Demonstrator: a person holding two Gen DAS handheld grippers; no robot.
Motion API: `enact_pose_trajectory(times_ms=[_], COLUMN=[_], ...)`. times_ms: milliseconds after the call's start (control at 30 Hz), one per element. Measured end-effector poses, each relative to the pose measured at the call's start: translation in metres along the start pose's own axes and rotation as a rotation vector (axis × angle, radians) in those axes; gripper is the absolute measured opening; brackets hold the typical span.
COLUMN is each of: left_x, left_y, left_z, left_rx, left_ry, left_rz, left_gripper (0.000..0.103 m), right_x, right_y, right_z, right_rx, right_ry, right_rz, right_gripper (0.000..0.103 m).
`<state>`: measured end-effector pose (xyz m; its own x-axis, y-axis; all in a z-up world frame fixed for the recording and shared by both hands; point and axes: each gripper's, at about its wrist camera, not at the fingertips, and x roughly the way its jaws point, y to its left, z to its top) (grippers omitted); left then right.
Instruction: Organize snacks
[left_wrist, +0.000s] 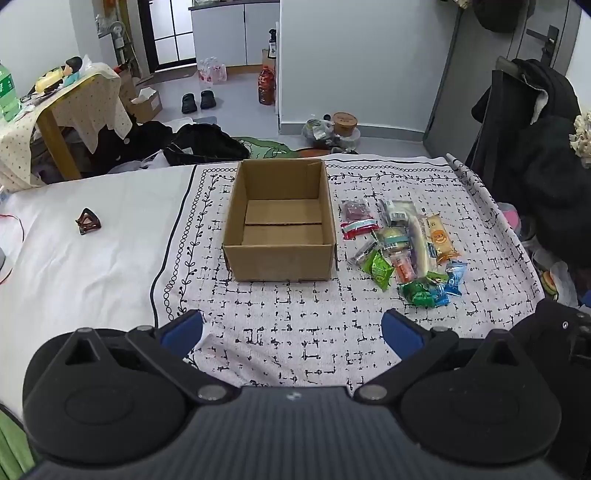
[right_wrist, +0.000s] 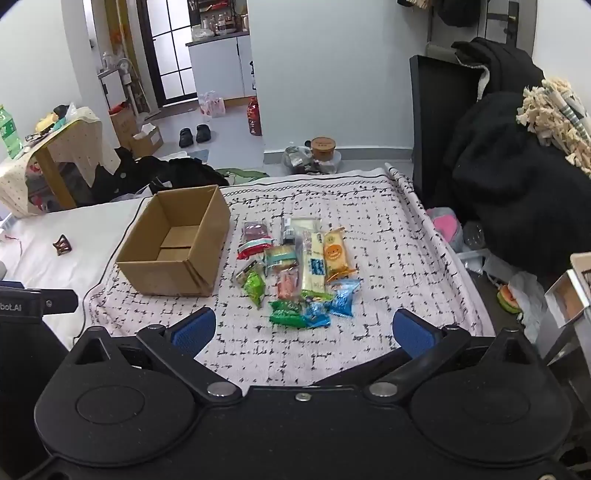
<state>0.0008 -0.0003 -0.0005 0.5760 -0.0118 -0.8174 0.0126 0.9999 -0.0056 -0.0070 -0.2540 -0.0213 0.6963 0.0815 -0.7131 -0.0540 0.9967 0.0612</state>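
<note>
Since both my left gripper (left_wrist: 291, 332) and right gripper (right_wrist: 301, 330) hang spread wide and empty, short of the snack pile (right_wrist: 299, 273) lying just right of the empty cardboard box (left_wrist: 280, 221), I should probably pinch one near-edge packet, the green packet (right_wrist: 286, 314).

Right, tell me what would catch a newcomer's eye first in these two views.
The open brown cardboard box stands empty at the middle of the black-and-white patterned cloth. Just to its right lies a loose heap of bright snack packets in green, blue, orange and red, none yet in the box. Nearer the cameras, the left gripper and right gripper hover with blue-padded fingers spread wide and holding nothing.
</note>
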Motion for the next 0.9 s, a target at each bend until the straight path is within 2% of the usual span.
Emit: enact_pose_trajectory(times_ms=[233, 900], left_x=[0.004, 0.011], left_y=[-0.003, -0.011], left_z=[0.003, 0.007], left_rx=[0.003, -0.006], left_ry=[0.007, 0.018], left_rz=[-0.011, -0.025], left_gripper=[0.103, 0.103], right_x=[0.008, 0.01], right_y=[-0.003, -0.001], right_z=[0.002, 0.01], right_rx=[-0.006, -0.02], right_ry=[0.012, 0.028], right_rz=[-0.026, -0.018], right_gripper=[0.103, 0.103])
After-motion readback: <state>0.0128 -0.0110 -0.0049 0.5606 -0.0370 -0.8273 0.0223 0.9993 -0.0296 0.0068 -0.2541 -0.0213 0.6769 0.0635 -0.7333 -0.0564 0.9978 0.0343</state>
